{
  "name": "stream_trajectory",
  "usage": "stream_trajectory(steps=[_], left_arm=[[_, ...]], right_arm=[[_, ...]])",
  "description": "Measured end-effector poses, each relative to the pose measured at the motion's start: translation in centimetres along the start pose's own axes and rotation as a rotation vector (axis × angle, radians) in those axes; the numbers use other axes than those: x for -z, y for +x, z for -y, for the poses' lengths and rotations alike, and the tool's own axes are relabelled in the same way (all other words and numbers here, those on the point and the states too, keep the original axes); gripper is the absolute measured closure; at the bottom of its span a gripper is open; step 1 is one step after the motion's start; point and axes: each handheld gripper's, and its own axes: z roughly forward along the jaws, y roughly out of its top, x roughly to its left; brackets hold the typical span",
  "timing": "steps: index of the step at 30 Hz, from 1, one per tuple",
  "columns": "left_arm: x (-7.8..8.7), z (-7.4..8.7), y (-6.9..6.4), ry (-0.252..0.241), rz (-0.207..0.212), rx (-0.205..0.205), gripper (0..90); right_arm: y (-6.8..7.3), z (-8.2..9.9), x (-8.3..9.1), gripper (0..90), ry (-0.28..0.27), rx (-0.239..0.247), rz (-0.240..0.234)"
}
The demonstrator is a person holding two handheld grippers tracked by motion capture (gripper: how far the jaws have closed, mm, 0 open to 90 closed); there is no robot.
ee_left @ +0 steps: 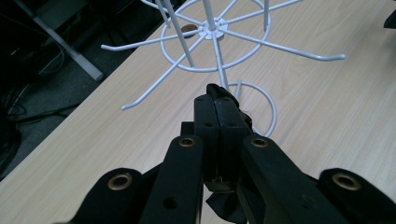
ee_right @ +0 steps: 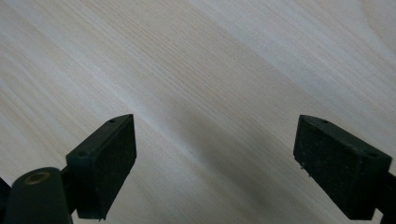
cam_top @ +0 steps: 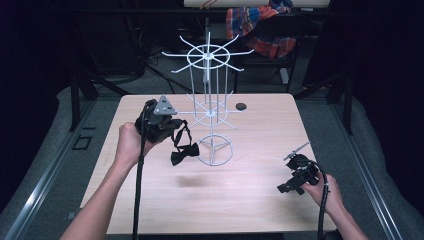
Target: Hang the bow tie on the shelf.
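A white wire display rack [cam_top: 208, 80] with two tiers of hooks stands at the table's middle on a ring base [cam_top: 215, 150]. My left gripper [cam_top: 178, 124] hovers just left of the rack, shut on the strap of a black bow tie [cam_top: 184, 153], which dangles below it above the wood. In the left gripper view the jaws are pressed together [ee_left: 215, 93], pointing at the rack's lower hook tier [ee_left: 212, 32], with black fabric [ee_left: 224, 207] under them. My right gripper [cam_top: 289, 186] rests low at the front right, open [ee_right: 215, 140] over bare wood.
The light wooden table [cam_top: 250, 200] has a small dark round object [cam_top: 241, 106] behind the rack, also in the left gripper view [ee_left: 189, 30]. A plaid cloth [cam_top: 262, 25] hangs on a frame beyond the table. Dark stand legs and cables lie on the floor at the back.
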Motion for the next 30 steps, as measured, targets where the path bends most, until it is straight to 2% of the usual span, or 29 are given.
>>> stream_trajectory(steps=[12,13,16,17,24,30], left_arm=[[-1.2,0.1,0.5,0.015,0.008,0.018,89.3],[-1.3,0.2,0.6,0.016,0.008,0.021,89.2],[-1.6,0.3,0.8,0.022,0.009,0.028,89.2],[-1.6,0.3,0.9,0.022,0.010,0.031,89.2],[-1.9,0.6,1.3,0.028,0.014,0.043,89.1],[-2.3,1.1,1.8,0.028,0.020,0.077,89.0]], right_arm=[[0.1,0.0,-0.1,12.9,-0.005,-0.012,-0.006],[0.3,0.1,-0.1,12.9,-0.017,-0.026,0.003],[0.3,0.1,-0.2,12.9,-0.024,-0.027,-0.004],[0.1,0.0,-0.1,12.9,0.004,-0.002,-0.010],[0.2,0.0,-0.1,12.9,0.003,0.000,-0.002],[0.2,-0.1,-0.1,12.9,0.008,0.005,-0.005]])
